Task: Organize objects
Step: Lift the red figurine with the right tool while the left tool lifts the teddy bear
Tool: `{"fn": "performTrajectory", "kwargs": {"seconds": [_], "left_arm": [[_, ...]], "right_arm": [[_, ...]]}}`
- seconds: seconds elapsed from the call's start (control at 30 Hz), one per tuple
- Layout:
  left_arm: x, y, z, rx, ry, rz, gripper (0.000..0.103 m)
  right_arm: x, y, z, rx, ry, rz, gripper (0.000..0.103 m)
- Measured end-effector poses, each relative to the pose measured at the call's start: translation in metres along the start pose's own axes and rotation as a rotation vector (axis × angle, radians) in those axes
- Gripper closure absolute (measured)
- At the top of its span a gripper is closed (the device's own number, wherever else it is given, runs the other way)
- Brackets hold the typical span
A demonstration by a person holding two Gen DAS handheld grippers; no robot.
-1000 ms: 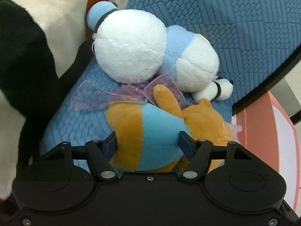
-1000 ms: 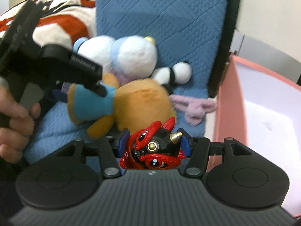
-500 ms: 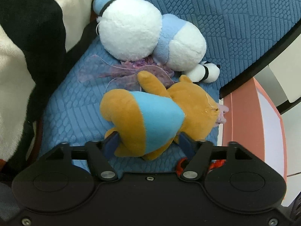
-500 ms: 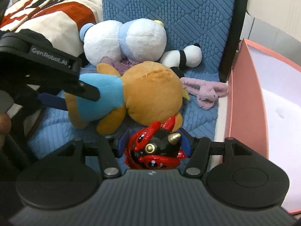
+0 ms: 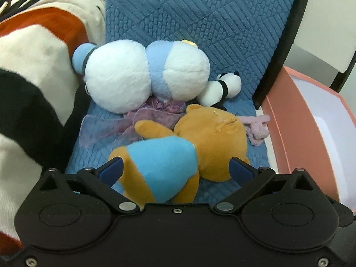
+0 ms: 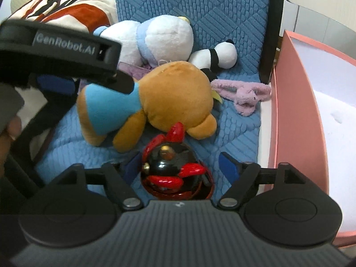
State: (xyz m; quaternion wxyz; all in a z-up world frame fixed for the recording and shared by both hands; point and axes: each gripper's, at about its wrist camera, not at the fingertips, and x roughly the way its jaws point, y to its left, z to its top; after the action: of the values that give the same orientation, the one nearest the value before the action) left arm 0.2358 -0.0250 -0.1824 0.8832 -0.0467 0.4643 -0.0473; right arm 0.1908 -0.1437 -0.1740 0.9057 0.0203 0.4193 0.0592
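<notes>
An orange plush bear in a blue shirt (image 5: 178, 153) lies on the blue cushion (image 5: 200, 22); it also shows in the right wrist view (image 6: 155, 102). My left gripper (image 5: 175, 166) is open, its fingers standing wide on either side of the bear's blue body. A red-and-black toy figure (image 6: 171, 166) rests on the cushion between the spread fingers of my right gripper (image 6: 180, 166), which is open. A white-and-blue plush (image 5: 142, 77) lies behind the bear. A small pink plush (image 6: 244, 93) lies at the cushion's right edge.
A pink box with a white inside (image 6: 296, 111) stands to the right of the cushion. A red, white and black blanket (image 5: 33, 66) lies on the left. A purple gauze ribbon (image 5: 106, 126) lies under the plushes.
Both grippers have opened: the left let go of the bear and the right let go of the red-and-black toy, which now rests on the cushion. The left gripper has drawn back.
</notes>
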Motion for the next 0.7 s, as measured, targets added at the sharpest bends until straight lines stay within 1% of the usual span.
{"fn": "performTrajectory", "kwargs": {"seconds": [0.07, 0.1, 0.13, 0.17, 0.27, 0.33, 0.43, 0.6, 0.7], "left_arm": [[0.006, -0.002, 0.003, 0.021, 0.011, 0.015, 0.001], [0.009, -0.004, 0.005, 0.034, 0.018, 0.018, 0.001], [0.012, -0.004, 0.005, 0.041, 0.023, 0.022, 0.001], [0.015, -0.005, 0.006, 0.046, 0.029, 0.032, 0.001], [0.023, -0.009, 0.003, 0.077, 0.054, 0.064, 0.001], [0.025, -0.014, 0.0, 0.111, 0.054, 0.085, 0.0], [0.031, -0.021, -0.002, 0.153, 0.068, 0.115, 0.0], [0.048, -0.036, -0.007, 0.248, 0.086, 0.205, 0.0], [0.06, -0.043, -0.009, 0.304, 0.097, 0.263, 0.0]], "right_arm": [[0.002, -0.002, 0.0, 0.02, 0.002, 0.004, 0.027], [0.001, -0.004, 0.0, 0.039, -0.004, 0.018, 0.031], [0.0, -0.005, 0.0, 0.049, -0.009, 0.033, 0.038], [-0.002, -0.005, 0.0, 0.053, -0.011, 0.05, 0.042], [-0.007, -0.001, 0.0, 0.028, 0.003, 0.064, 0.042], [-0.009, -0.004, 0.001, 0.035, 0.012, 0.067, 0.042], [-0.014, -0.008, 0.002, 0.041, 0.002, 0.06, 0.042], [-0.019, -0.008, 0.002, 0.014, -0.012, 0.049, 0.042], [-0.019, -0.007, 0.001, 0.006, -0.004, 0.046, 0.042]]}}
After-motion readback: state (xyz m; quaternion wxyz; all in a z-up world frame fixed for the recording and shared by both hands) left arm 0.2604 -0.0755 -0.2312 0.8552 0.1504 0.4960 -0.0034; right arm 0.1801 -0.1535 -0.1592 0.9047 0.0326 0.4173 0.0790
